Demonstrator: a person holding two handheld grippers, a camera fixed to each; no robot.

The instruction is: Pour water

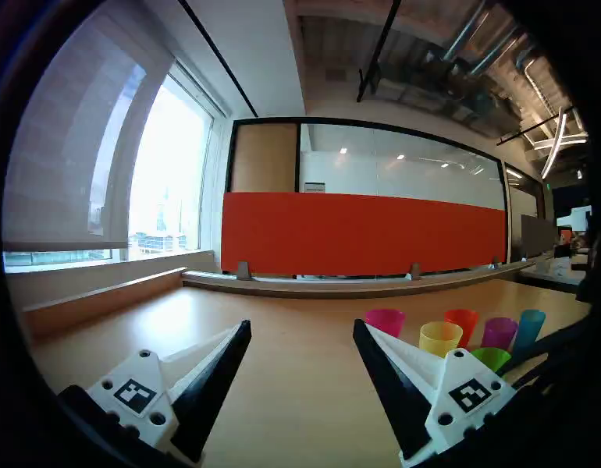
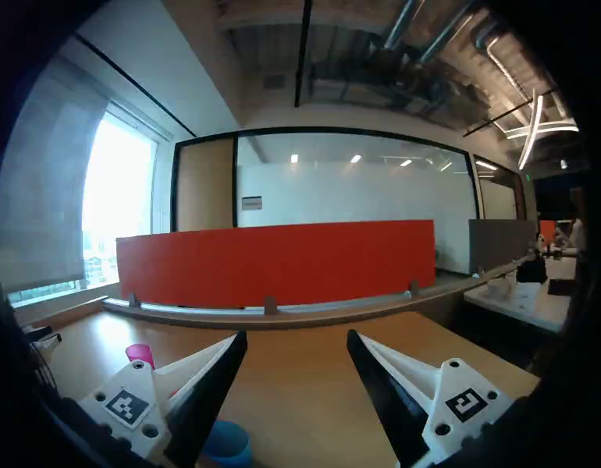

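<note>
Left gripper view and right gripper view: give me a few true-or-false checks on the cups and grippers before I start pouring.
1. The left gripper is open and empty. True.
2. The yellow cup is held in the left gripper. False: it stands free on the table, beyond one finger.
3. A green cup stands among the cups. True.
4. The right gripper is shut on the blue cup. False: it is open; the blue cup sits low in the right gripper view, ungripped.
</note>
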